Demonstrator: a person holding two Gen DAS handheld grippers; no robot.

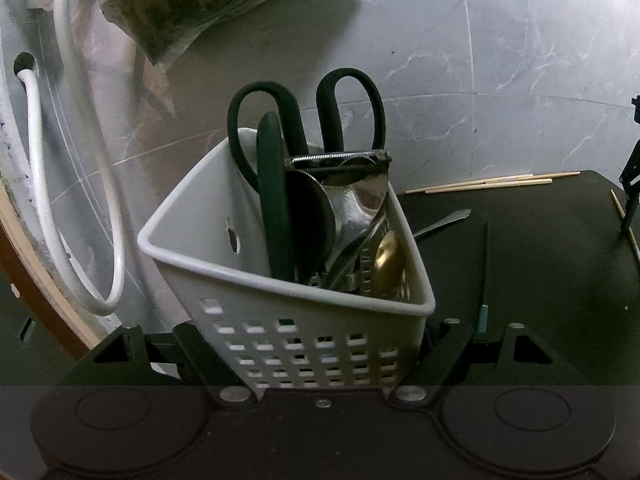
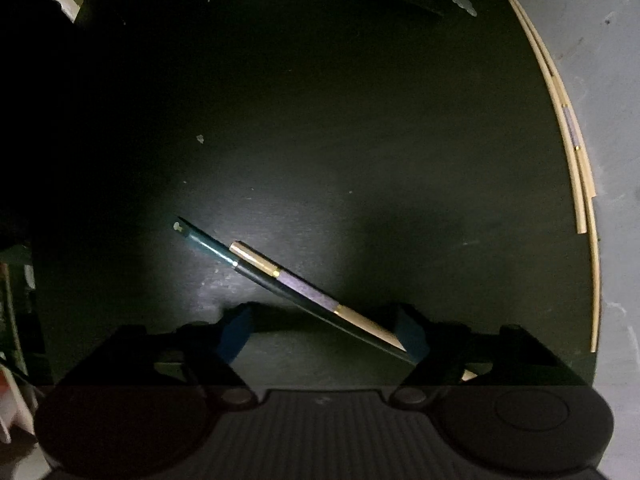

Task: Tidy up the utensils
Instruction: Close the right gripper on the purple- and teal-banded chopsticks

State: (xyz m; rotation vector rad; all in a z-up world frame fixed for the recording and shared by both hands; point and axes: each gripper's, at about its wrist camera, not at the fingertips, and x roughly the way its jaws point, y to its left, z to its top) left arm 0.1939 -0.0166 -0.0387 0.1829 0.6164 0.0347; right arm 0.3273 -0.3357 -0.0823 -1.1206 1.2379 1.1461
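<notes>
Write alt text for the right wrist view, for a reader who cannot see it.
Looking straight down, the right gripper stands open over a pair of chopsticks, one dark, one pale with a purple band, lying slantwise on a dark mat. Their lower ends run between the fingers. More pale chopsticks lie along the mat's right edge.

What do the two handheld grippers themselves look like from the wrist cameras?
Both are matte black. The left gripper has angular fingers with silver pivot screws and round discs on its body. The right gripper has blue pads and a ribbed centre plate. No cables, hands or sleeves show.
</notes>
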